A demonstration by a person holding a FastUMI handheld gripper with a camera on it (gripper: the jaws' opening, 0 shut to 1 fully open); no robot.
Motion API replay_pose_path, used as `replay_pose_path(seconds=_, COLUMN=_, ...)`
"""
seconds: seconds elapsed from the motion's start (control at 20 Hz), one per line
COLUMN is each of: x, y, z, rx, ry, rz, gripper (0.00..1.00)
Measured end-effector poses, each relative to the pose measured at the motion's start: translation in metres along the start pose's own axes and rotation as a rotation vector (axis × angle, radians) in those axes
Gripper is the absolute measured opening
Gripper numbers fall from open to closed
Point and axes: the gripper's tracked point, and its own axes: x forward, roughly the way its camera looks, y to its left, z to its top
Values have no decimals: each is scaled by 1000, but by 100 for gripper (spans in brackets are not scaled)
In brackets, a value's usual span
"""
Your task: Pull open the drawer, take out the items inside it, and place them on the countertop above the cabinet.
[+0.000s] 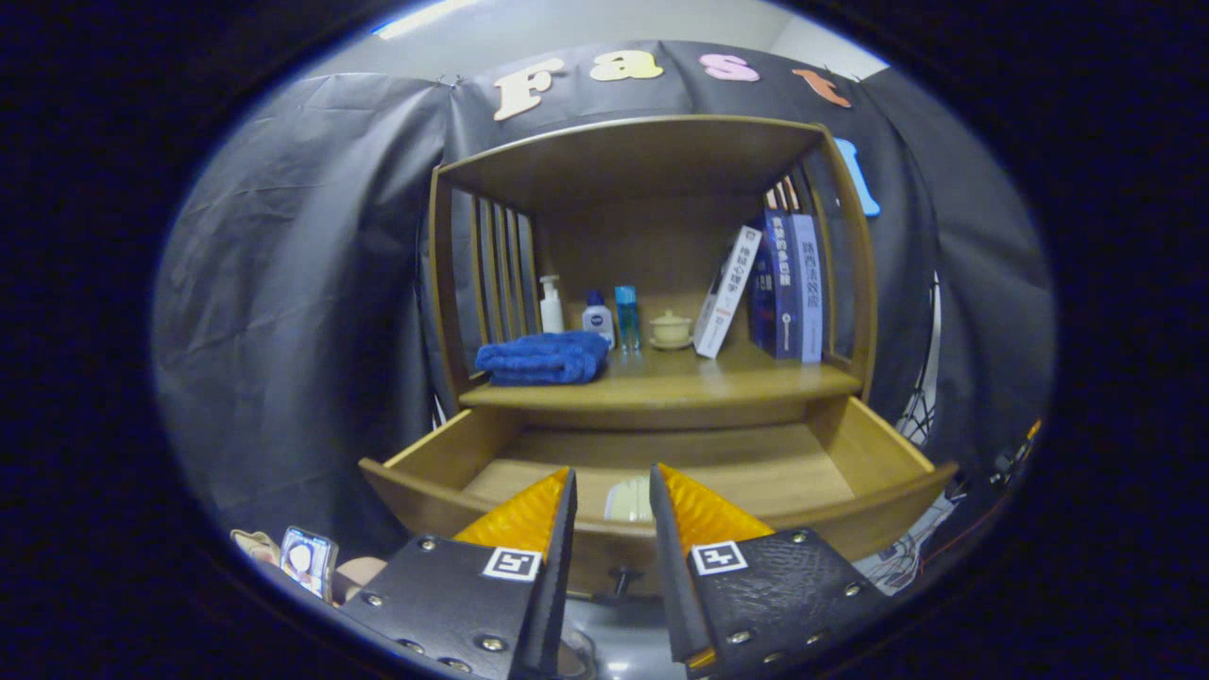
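The drawer [661, 472] stands pulled open; a pale item [629, 499] lies inside, just beyond the tongs [612, 496], which hang released and empty; lifting it onto the surface [718, 382] remains

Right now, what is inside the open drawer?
One pale item lies near the front of the drawer, seen between the open claw fingers. The fingers and drawer front hide the rest of it.
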Motion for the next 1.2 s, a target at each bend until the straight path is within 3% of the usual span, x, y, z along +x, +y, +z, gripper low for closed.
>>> replay_pose_path(seconds=0.25, x=49, y=-1, z=7, rx=-50, ry=99, rz=2, gripper=44)
replay_pose_path(seconds=0.55, x=92, y=0, z=-46, rx=-60, ry=324, rz=21, gripper=44)
replay_pose_path(seconds=1.0, x=118, y=-27, z=-108, rx=-87, ry=627, rz=-30, gripper=44)
replay_pose_path(seconds=1.2, x=125, y=-24, z=-122, rx=-94, ry=671, rz=-19, gripper=44)
